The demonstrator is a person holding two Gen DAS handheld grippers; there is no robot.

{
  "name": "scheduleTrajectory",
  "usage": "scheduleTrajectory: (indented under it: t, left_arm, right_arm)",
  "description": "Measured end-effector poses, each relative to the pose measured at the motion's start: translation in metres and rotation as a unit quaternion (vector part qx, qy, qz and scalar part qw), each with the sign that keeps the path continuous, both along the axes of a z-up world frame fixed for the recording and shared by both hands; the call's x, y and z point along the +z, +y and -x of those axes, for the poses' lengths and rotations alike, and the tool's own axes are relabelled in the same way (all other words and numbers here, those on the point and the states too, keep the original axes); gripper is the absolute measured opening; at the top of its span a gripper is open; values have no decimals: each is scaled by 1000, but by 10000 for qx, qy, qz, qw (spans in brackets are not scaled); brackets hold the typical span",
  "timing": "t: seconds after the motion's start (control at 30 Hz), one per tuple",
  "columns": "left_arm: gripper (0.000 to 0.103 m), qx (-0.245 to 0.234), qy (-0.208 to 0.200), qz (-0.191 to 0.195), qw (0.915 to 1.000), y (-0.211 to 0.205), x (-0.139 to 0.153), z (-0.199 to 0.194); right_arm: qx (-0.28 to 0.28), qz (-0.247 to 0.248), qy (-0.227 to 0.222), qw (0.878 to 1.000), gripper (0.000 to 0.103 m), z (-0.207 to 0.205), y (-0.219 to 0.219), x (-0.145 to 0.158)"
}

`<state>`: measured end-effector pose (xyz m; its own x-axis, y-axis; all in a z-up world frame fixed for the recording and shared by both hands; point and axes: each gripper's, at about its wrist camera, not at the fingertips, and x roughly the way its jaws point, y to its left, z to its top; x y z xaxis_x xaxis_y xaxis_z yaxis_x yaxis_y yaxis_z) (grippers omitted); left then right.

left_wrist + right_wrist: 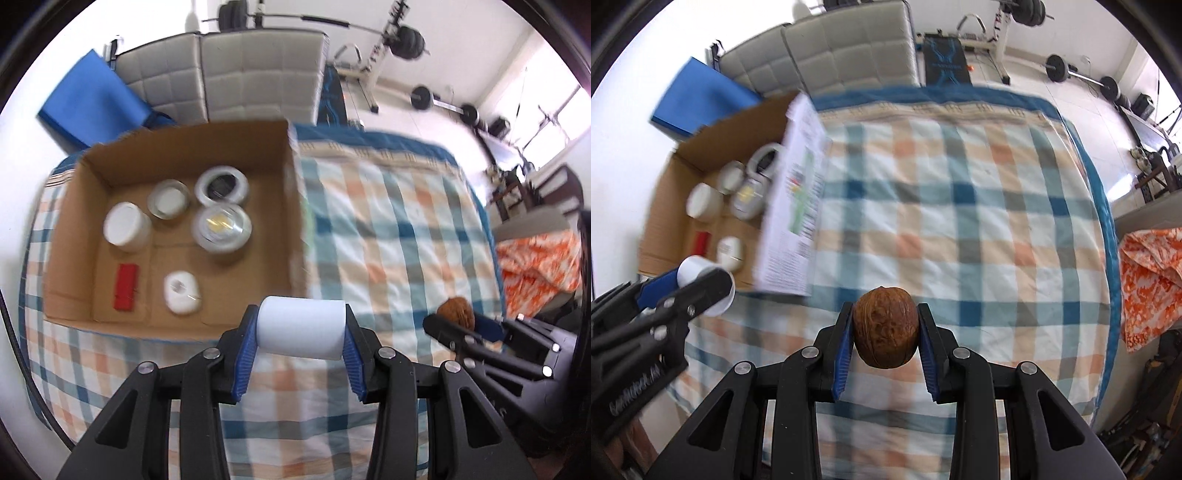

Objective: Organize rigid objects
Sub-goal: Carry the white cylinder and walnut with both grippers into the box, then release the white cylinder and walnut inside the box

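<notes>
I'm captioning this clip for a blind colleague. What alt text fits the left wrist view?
The left gripper clamps a white cylinder sideways above a plaid cloth, just short of an open cardboard box holding round containers and a red block. At right, the right gripper holds a brown nut.

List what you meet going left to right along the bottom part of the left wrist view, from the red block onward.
Red block in the cardboard box → white oval case → white cylinder clamped in the left gripper → brown nut held by the right gripper.
</notes>
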<state>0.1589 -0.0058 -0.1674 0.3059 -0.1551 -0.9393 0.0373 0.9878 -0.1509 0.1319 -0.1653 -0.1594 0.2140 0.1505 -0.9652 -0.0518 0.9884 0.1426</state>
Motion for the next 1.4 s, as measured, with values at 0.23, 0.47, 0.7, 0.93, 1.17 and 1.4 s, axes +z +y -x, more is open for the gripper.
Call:
scheduleTrajectory:
  t: [0.23, 0.47, 0.7, 0.93, 1.17, 1.4]
  left_arm:
    - [39, 451, -35, -65, 9990, 106, 14, -23]
    - [39, 780, 829, 55, 9935, 199, -44, -59]
    - [39, 833, 1625, -74, 9832, 240, -122, -80]
    - [39, 547, 1577, -203, 9858, 232, -139, -97]
    - [39, 448, 1797, -207, 9825, 231, -159, -114]
    - [39, 496, 1833, -171, 9817, 232, -167, -124]
  right_arm:
    - [169, -596, 51, 9981, 34, -28, 82, 12]
    - [16, -1016, 835, 9913, 34, -61, 152, -46]
    - [-224, -565, 1335, 9892, 35, -83, 187, -107]
    - [-417, -247, 1577, 9863, 35, -93, 202, -136]
    - [-498, -201, 1699, 9840, 35, -105, 211, -151]
    - [-647, -256, 1808, 9811, 34, -108, 209, -163]
